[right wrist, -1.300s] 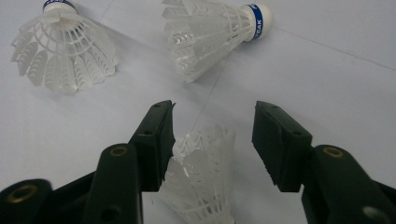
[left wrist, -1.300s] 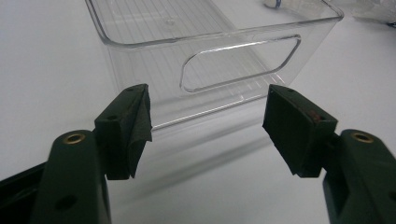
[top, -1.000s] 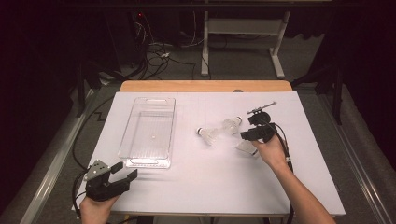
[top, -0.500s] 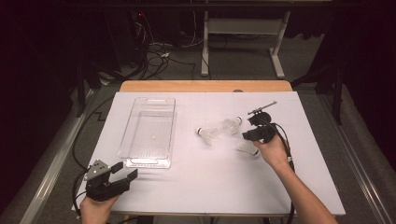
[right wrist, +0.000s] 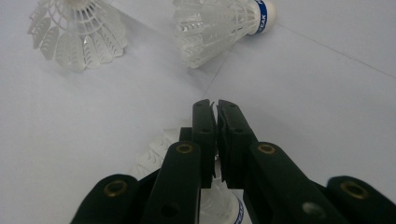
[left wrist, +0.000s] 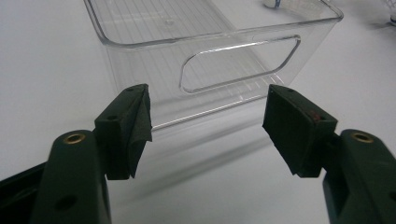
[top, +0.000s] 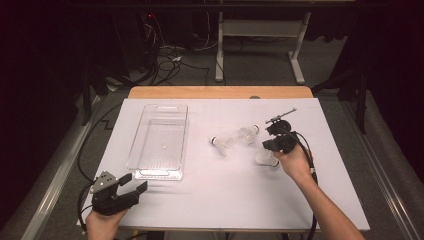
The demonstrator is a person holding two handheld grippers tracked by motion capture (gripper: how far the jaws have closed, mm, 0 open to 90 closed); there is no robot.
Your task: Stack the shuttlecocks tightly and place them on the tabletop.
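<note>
Three white shuttlecocks lie right of the table's centre: one (top: 222, 145), a second (top: 247, 134), and a third (top: 265, 159) nearest the right hand. My right gripper (top: 269, 147) points down at that third shuttlecock (right wrist: 154, 158). Its jaws have just been closing and now pinch the edge of the feather skirt, so the right gripper (right wrist: 216, 109) is shut on it. The other two shuttlecocks (right wrist: 79, 32) (right wrist: 219, 23) lie just beyond it. My left gripper (top: 134, 184) rests at the front left, open and holding nothing, and the left gripper (left wrist: 208, 121) faces the clear bin (left wrist: 140, 65).
The clear plastic bin (top: 165, 106) stands lengthwise on the left half of the white table cover (top: 210, 200), with a handle slot in its near wall. Cables trail from both grippers. Beyond the table's far edge are a dark floor, loose cables and a desk frame (top: 260, 30).
The right gripper's jaws have come together on the nearest shuttlecock's feathers. Both hands have stayed where they were, and the left gripper is unchanged.
</note>
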